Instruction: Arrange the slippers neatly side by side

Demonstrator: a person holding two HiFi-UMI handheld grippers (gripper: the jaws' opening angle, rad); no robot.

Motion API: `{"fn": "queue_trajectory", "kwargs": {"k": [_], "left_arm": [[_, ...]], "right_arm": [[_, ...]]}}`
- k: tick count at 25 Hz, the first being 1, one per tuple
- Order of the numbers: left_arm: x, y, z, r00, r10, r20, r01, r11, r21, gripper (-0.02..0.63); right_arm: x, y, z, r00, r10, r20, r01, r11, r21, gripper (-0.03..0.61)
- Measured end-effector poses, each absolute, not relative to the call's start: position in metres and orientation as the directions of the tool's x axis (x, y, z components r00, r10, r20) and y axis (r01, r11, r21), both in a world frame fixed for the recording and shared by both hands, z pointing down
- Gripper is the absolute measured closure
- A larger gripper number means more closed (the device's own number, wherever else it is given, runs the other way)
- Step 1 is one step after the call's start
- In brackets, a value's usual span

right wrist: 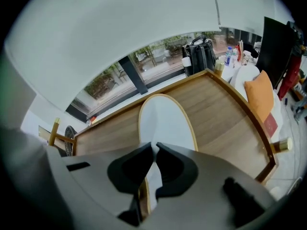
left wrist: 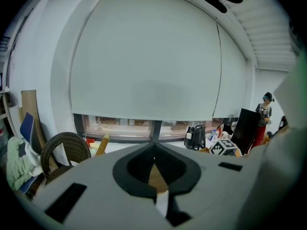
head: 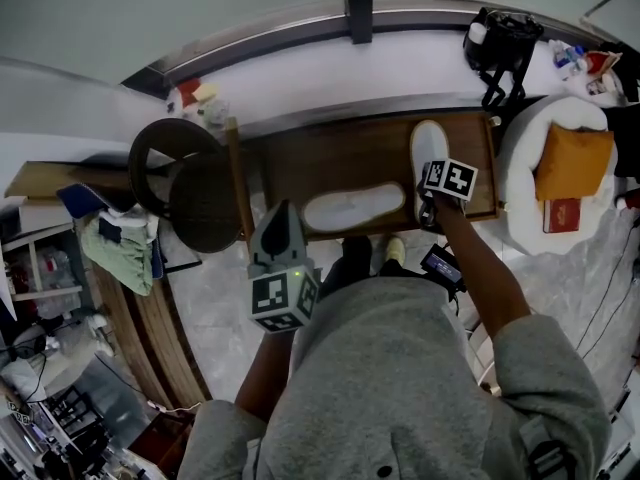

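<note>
In the head view, a dark wooden bench [head: 380,143] is seen carrying two white slippers. One slipper [head: 351,209] lies crosswise at the middle. The other slipper [head: 429,153] lies lengthwise near the right end, apart from the first and at a right angle to it. The right tool [head: 428,208] is set on the near end of that other slipper, while the left tool [head: 281,213] is held over the bench's left part, apart from both. A wicker chair [head: 185,183] is crowded against the bench's left end and a black bag [head: 500,43] stands beyond the bench. To the right lies a white seat [head: 530,218] with an orange cushion [head: 572,163] and a red book [head: 562,214], whose print is too small to be read. In the left gripper view, the left tool [left wrist: 154,147] is shown pressed together with nothing in it, aimed at a pale blind [left wrist: 144,56]. In the right gripper view, the right tool [right wrist: 153,150] is shown pinching the rim of the other slipper [right wrist: 165,119]. A tan edging around the sole, not made out from above, is revealed here.
</note>
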State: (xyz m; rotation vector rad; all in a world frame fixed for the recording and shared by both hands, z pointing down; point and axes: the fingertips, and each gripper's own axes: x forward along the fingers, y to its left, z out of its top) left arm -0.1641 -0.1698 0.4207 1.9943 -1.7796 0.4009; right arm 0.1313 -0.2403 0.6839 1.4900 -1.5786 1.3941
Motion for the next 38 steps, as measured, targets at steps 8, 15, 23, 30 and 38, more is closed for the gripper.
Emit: {"fn": "queue_trajectory", "kwargs": {"k": [8, 15, 23, 30, 38], "left_arm": [[-0.172, -0.161, 0.422, 0.107, -0.866, 0.488, -0.99, -0.048, 0.131, 0.598], [-0.174, -0.159, 0.423, 0.097, -0.872, 0.48, -0.989, -0.033, 0.141, 0.598], [-0.182, -0.158, 0.423, 0.084, -0.874, 0.478, -0.989, -0.014, 0.15, 0.598], [-0.198, -0.153, 0.425, 0.055, -0.873, 0.485, -0.988, 0.021, 0.15, 0.598], [-0.228, -0.146, 0.43, 0.008, -0.868, 0.496, -0.986, 0.077, 0.151, 0.598]], "right_arm": [[0.128, -0.244, 0.676, -0.254, -0.392, 0.884, -0.964, 0.033, -0.262, 0.438], [0.106, -0.246, 0.641, -0.362, -0.506, 0.783, -0.913, 0.36, -0.19, 0.414], [0.012, -0.213, 0.602, -0.621, -0.349, 0.702, -0.601, 0.786, -0.141, 0.414], [-0.046, -0.183, 0.597, -0.71, -0.131, 0.692, -0.339, 0.924, -0.174, 0.414], [-0.084, -0.161, 0.628, -0.658, 0.029, 0.753, -0.201, 0.956, -0.212, 0.407]]}}
